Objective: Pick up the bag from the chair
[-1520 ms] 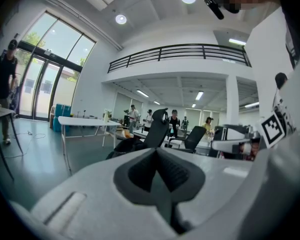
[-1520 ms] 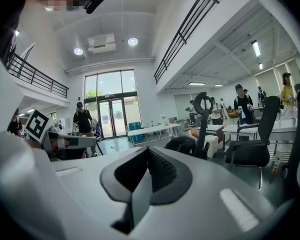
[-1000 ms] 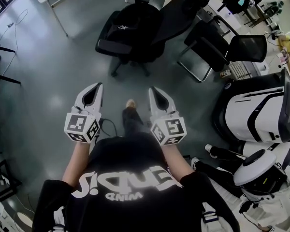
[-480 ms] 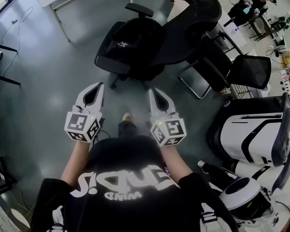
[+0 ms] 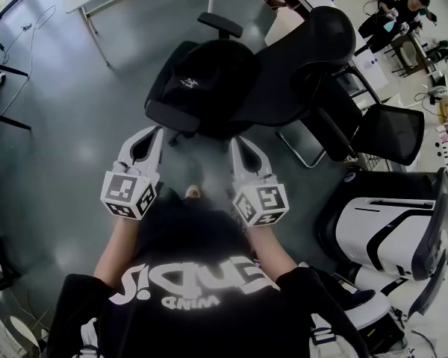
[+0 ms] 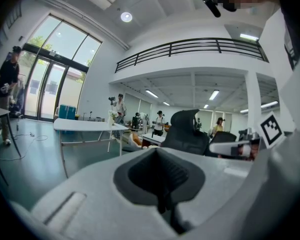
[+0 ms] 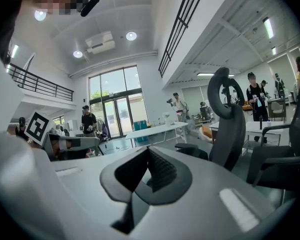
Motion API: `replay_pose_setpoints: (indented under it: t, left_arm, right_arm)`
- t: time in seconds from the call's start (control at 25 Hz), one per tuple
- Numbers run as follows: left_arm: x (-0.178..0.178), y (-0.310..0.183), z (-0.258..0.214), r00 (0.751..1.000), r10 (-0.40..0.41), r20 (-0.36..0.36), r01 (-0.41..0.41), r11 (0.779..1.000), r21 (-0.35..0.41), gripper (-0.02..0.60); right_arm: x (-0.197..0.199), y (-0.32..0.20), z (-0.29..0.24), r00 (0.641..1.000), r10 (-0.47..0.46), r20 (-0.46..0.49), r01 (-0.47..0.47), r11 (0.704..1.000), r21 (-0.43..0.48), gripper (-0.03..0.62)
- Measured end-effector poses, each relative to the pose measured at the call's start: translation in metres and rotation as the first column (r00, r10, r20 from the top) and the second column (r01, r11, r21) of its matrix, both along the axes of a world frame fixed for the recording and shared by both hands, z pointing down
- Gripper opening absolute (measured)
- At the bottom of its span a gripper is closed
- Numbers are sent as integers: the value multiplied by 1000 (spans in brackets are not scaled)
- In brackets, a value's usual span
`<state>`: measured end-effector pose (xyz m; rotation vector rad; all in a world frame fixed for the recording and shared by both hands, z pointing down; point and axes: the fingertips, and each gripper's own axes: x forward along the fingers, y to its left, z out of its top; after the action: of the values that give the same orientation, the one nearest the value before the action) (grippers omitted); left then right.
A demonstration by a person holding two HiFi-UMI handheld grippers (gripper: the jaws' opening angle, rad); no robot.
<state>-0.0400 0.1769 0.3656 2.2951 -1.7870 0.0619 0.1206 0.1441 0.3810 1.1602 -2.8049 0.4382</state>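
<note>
Both tools are held out in front of the person now, the left tool and the right tool side by side, each with its jaws pressed together and nothing between them. Just beyond their tips stands the black office chair, and the black bag sits slumped on its seat, clear of both tools. Off to the right there's a second chair with a mesh back and a white machine, all on the grey floor.
</note>
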Motion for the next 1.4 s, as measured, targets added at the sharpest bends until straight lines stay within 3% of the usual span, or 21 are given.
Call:
replay_pose_setpoints:
  t: [0.6, 0.96, 1.4]
  left_arm:
    - [-64, -126, 2, 998, 61, -8, -61, 998, 7, 2]
    - [-108, -215, -1, 987, 162, -7, -162, 987, 1, 2]
    - [-97, -291, 5, 951, 310, -10, -310, 951, 6, 3]
  right_arm:
    - [-63, -112, 5, 998, 58, -12, -58, 998, -15, 0]
    - [-111, -185, -4, 989, 147, -9, -147, 989, -16, 0]
    - [-98, -231, -8, 949, 315, 3, -315, 949, -2, 2]
